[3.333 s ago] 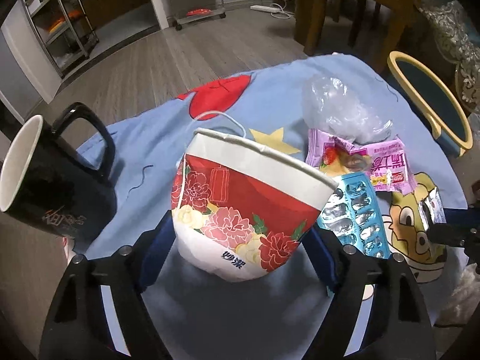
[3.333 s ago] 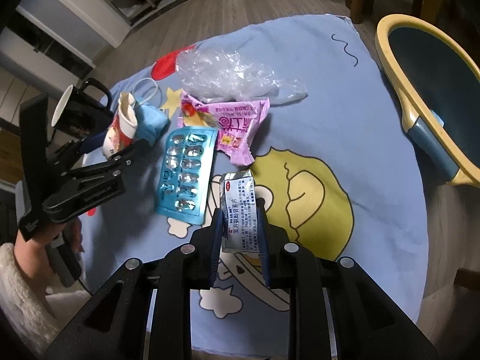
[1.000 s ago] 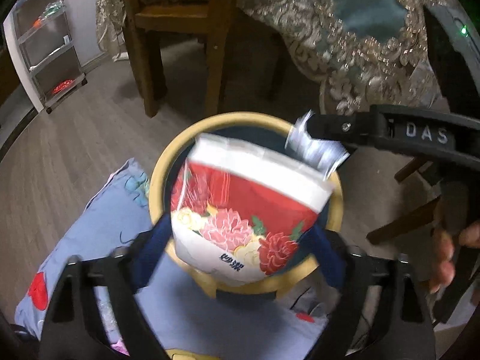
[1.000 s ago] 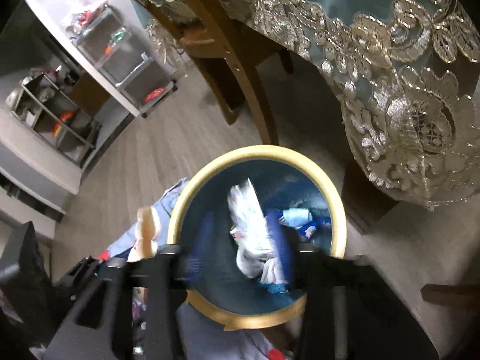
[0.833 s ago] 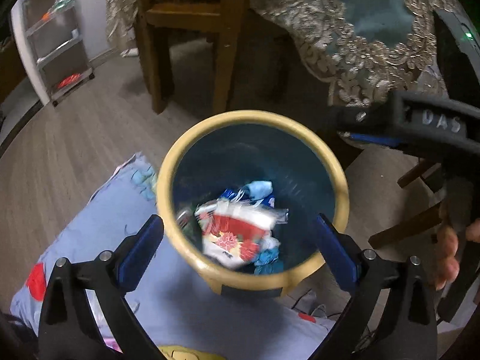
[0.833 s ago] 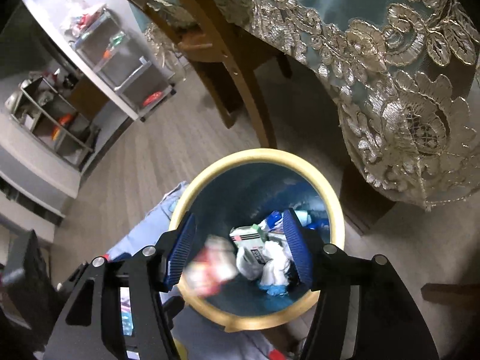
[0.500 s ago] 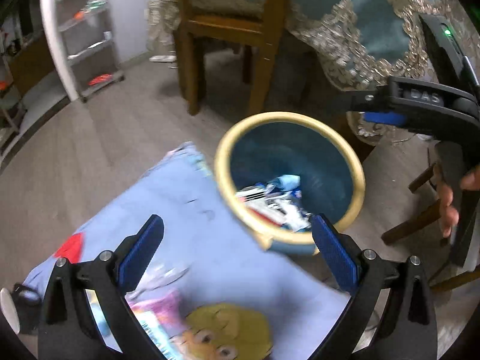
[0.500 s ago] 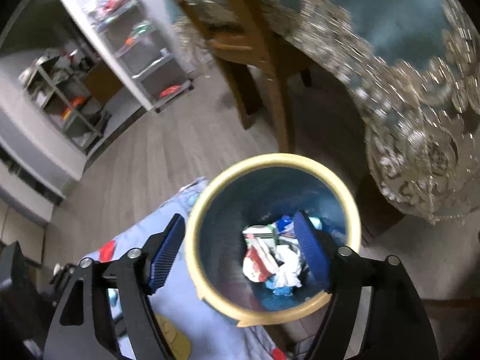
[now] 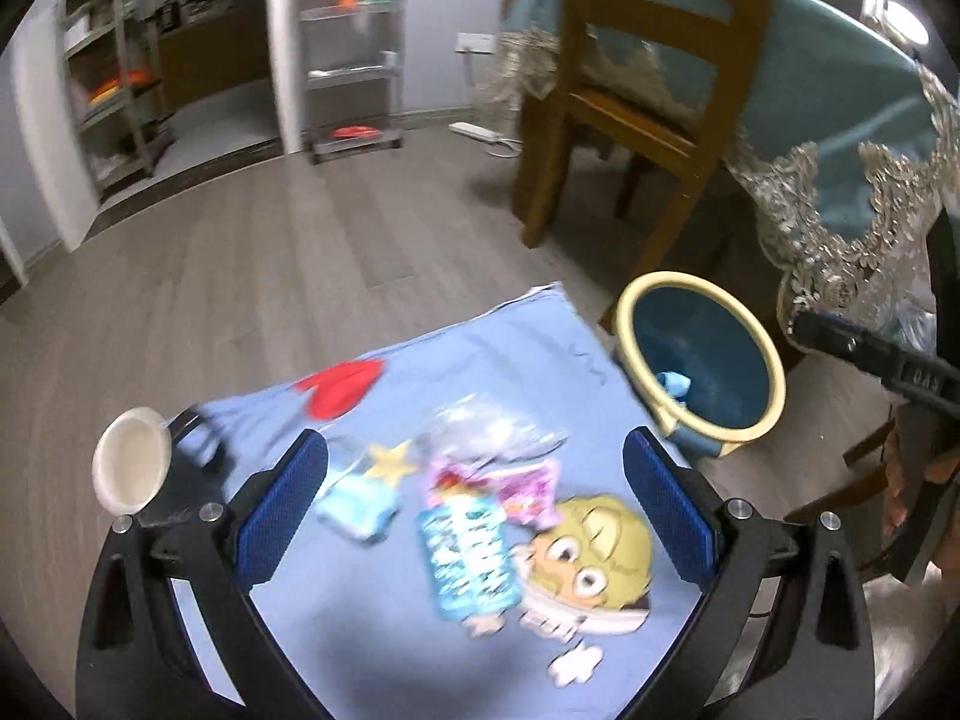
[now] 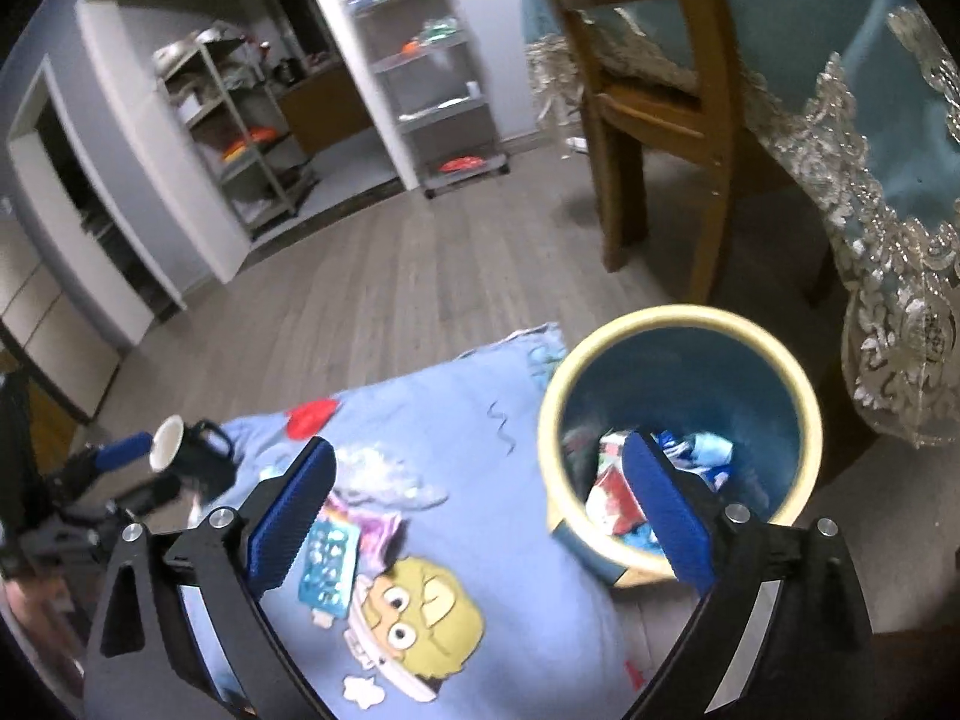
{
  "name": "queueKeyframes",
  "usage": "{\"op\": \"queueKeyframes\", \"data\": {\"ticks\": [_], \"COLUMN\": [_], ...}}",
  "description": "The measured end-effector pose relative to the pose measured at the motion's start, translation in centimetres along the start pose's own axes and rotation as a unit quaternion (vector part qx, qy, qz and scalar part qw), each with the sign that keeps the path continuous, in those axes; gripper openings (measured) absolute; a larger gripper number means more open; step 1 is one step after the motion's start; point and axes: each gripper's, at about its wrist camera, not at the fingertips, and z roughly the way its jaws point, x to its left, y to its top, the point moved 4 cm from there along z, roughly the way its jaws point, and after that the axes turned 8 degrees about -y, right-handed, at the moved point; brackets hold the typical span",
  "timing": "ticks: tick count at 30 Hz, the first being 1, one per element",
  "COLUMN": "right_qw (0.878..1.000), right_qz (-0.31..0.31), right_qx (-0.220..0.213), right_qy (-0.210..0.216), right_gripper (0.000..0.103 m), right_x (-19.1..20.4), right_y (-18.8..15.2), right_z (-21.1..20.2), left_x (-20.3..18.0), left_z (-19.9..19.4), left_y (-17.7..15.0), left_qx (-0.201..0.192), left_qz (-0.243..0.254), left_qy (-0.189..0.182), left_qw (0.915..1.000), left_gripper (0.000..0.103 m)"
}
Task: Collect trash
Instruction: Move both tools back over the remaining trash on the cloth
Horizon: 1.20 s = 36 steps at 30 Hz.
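Blue cartoon-print desk cloth (image 9: 384, 618) holds a light, stiff turquoise foil blister pack (image 9: 465, 561) at six o'clock, graspable by its edges, between both empty, wide-open grippers (image 9: 474, 507) (image 10: 480, 519).

The blue cloth (image 9: 480, 360) on the low table is soft and matt, with cartoon pictures printed on it. The bin (image 10: 678, 324) looks like smooth plastic, with a yellow rim and a dark blue inside. The clear bag (image 9: 486, 429) is thin, crinkly, shiny plastic. The pink wrapper (image 9: 528, 489) looks glossy. The pill sheet (image 10: 330, 564) is shiny foil with little bumps. The mug (image 9: 132, 468) is smooth and glossy, black outside and white inside. The floor (image 9: 240, 276) is grey wood planks, matt. The chair (image 9: 630, 90) is brown wood with a slight shine. The big tablecloth (image 10: 870, 150) is teal cloth with rough, sparkly lace at its edge. The gripper pads (image 9: 282, 510) are blue and bumpy, on matt black plastic arms.
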Motion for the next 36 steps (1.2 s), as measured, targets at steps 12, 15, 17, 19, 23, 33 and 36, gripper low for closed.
{"op": "queueKeyframes", "data": {"ticks": [12,15,17,19,23,33,36], "right_qw": [0.998,0.995,0.994,0.993,0.989,0.984,0.984], "right_qz": [-0.037,-0.047,-0.063,-0.07,-0.077,-0.106,-0.072], "right_qx": [0.054,0.081,0.091,0.099,0.122,0.14,0.163], "right_qy": [0.022,0.018,0.009,0.004,0.015,0.007,0.021], "right_gripper": [0.097,0.097,0.097,0.097,0.097,0.091,0.066], "right_x": [6.3,7.0,7.4,7.7,8.7,10.0,9.2], "right_y": [-6.4,-8.0,-8.5,-9.0,-10.2,-10.4,-10.4], "right_z": [1.0,2.2,3.1,4.0,5.8,11.0,12.8], "left_x": [7.6,8.6,9.0,9.1,9.6,10.0,10.1], "left_z": [-3.7,-3.4,-2.9,-2.3,-1.1,2.2,2.8], "left_y": [-6.5,-7.2,-7.3,-7.3,-7.1,-7.7,-8.2], "left_qx": [-0.011,-0.009,-0.005,0.0,0.008,0.048,0.054], "left_qz": [-0.078,-0.093,-0.086,-0.079,-0.08,-0.042,-0.051], "left_qy": [0.04,0.037,0.042,0.048,0.044,0.061,0.057], "left_qw": [0.9961,0.9949,0.9954,0.9957,0.9958,0.9961,0.9956], "left_gripper": [0.097,0.097,0.097,0.097,0.097,0.097,0.097]}}
